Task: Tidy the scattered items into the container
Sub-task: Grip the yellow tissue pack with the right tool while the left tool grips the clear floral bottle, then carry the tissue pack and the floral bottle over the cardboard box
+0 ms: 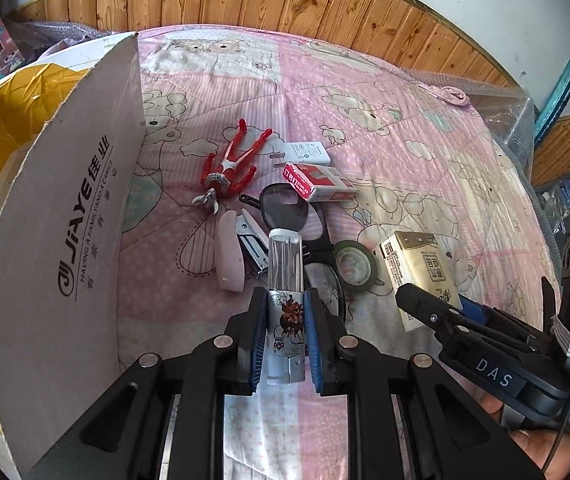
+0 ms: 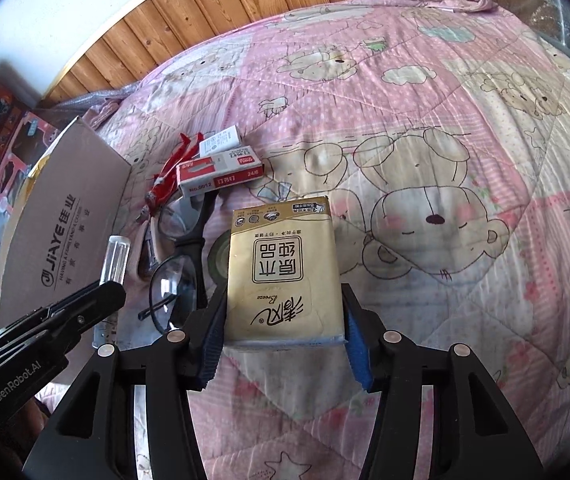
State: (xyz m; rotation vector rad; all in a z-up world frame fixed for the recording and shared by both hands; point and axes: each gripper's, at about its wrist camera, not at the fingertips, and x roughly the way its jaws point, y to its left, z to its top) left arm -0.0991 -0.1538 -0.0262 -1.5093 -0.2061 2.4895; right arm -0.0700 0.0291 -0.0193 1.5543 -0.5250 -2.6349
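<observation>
From the left wrist camera, the left claw (image 1: 285, 336) is pinching a clear tube (image 1: 286, 312) with a printed lower half, its blue pads pressed on both sides. The tube's transparent upper end covers part of the black glasses (image 1: 285, 210), whose nearer lens is half hidden behind the claw's right finger. At 9 o'clock a cardboard box (image 1: 65, 240) marked JIAYE shows only a raised flap and a strip of yellow lining – its inside is cut off, so what it holds cannot be told. On the pink quilt (image 1: 365, 92) of the bed, toward 12 o'clock from the claw, lie a red toy figure (image 1: 231, 164), a white charger (image 1: 309, 153), a red staple box (image 1: 317, 182), a pink stapler (image 1: 231, 256) and a tape roll (image 1: 355, 266). At 3 o'clock the right claw (image 1: 425, 304) covers the near end of a yellow tissue pack (image 1: 417, 264).

From the right wrist camera, the right claw (image 2: 285, 332) has its jaws against both sides of the tissue pack (image 2: 285, 268), which lies flat on the quilt (image 2: 445, 120). The pack hides most of the tape roll (image 2: 221, 260). At 9 o'clock the left claw (image 2: 85, 304) blocks the lower tube (image 2: 117, 258), leaving only its clear end. The glasses (image 2: 181, 264) lie just left of the pack; the staple box (image 2: 221, 176) and charger (image 2: 221, 140) sit at 11 o'clock, with the toy figure (image 2: 173, 164) mostly hidden behind the box. The cardboard box (image 2: 69, 208) shows its outer flap only – nothing of its interior.
</observation>
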